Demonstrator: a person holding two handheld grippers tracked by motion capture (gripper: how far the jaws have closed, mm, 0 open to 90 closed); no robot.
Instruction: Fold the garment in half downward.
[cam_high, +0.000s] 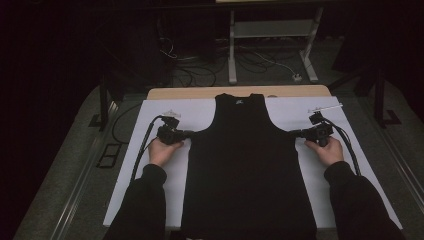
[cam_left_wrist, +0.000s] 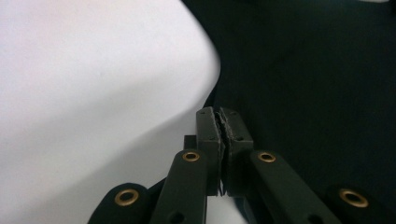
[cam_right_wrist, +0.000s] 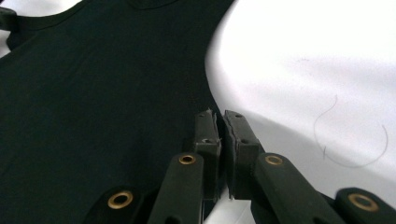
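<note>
A black tank top (cam_high: 247, 165) lies flat, neck away from me, on a white sheet (cam_high: 150, 117). My left gripper (cam_high: 190, 133) points inward at the left armhole's lower corner. In the left gripper view its jaws (cam_left_wrist: 219, 114) are pressed together on the edge of the black fabric (cam_left_wrist: 317, 70) where it meets the sheet (cam_left_wrist: 70, 70). My right gripper (cam_high: 295, 133) mirrors it at the right armhole. Its jaws (cam_right_wrist: 219, 116) are closed on the fabric's edge (cam_right_wrist: 93, 70) beside the sheet (cam_right_wrist: 317, 56). A hand holds each gripper from below.
The sheet covers a wooden table whose far edge (cam_high: 240, 92) shows. Small clips (cam_high: 171, 113) (cam_high: 325, 107) sit at the sheet's far corners. Cables trail from both grippers. A metal stand (cam_high: 270, 45) and floor cables lie beyond. A loose thread (cam_right_wrist: 350, 140) rests on the sheet.
</note>
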